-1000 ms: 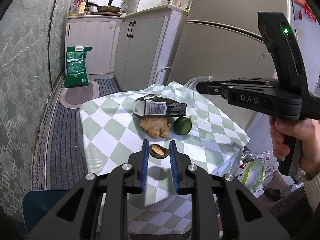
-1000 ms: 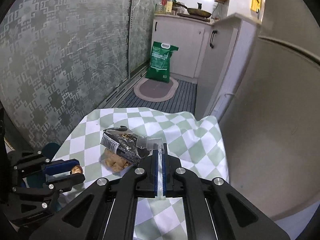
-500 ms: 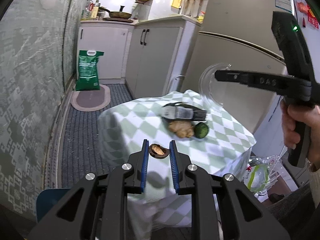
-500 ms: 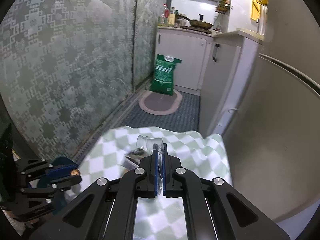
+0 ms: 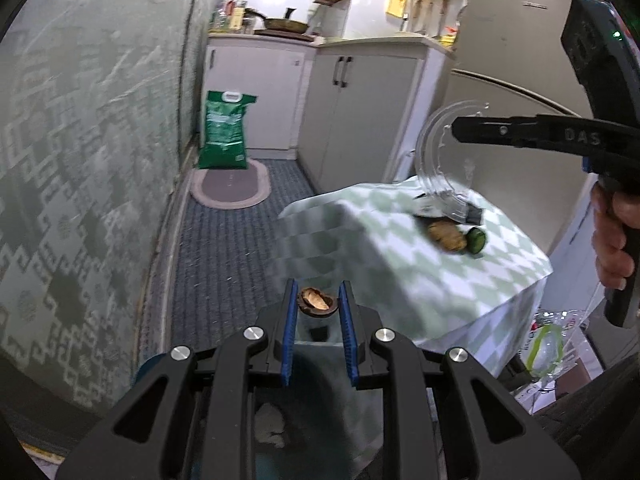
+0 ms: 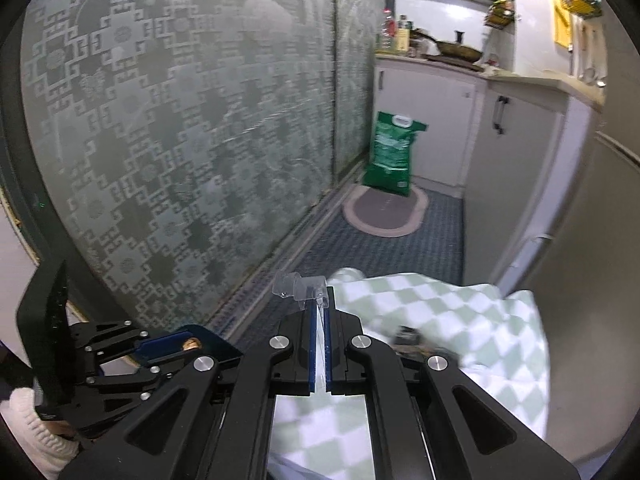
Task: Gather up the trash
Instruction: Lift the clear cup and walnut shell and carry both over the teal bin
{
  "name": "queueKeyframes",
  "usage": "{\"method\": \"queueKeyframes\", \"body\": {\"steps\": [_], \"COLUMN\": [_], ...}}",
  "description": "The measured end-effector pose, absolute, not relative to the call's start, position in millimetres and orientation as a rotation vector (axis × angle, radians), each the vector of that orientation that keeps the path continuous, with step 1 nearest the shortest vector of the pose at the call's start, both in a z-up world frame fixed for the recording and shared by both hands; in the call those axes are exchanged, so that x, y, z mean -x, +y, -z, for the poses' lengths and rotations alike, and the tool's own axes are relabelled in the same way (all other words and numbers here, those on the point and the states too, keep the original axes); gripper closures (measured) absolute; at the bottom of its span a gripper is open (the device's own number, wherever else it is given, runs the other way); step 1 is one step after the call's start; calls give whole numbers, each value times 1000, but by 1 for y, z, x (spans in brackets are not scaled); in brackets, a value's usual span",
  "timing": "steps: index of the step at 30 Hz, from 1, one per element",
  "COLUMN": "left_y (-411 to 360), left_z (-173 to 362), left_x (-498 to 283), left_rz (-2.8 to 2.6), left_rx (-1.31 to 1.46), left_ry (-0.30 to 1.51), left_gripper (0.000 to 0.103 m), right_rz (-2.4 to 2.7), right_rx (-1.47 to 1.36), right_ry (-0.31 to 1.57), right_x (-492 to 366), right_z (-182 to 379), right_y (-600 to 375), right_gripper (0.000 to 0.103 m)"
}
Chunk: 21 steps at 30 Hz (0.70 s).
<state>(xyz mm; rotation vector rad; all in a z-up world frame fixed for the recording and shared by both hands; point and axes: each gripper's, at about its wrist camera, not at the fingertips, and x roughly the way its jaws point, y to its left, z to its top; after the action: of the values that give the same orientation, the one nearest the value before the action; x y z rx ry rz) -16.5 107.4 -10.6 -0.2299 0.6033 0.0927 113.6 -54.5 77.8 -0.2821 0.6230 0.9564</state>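
**Both grippers hold trash off the table**

In the left wrist view, we see our left gripper pinching a walnut shell between its blue pads, the shell sitting at the fingertips with its hollow side facing up. It hangs over the floor beside the table's near corner, clear of the checked tablecloth. On the cloth lie a dark snack wrapper, a piece of ginger and a lime, close together. To the right, our right gripper holds a clear plastic lid in the air above that group.

In the right wrist view, our right gripper is pressed together on the thin edge of the clear plastic lid, which sticks out past the fingertips. The left gripper shows at lower left, the walnut shell between its fingers.
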Motion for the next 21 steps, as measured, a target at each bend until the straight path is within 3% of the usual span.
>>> {"method": "queueKeyframes", "body": {"steps": [21], "left_y": [161], "left_z": [60], "left_x": [44], "left_rz": [-190], "left_rx": [239], "left_ry": [834], "left_gripper": [81], "right_rz": [-1153], "right_rx": [266], "right_ry": [897], "right_x": [-80], "right_z": [-19], "right_y": [36], "right_gripper": [100]}}
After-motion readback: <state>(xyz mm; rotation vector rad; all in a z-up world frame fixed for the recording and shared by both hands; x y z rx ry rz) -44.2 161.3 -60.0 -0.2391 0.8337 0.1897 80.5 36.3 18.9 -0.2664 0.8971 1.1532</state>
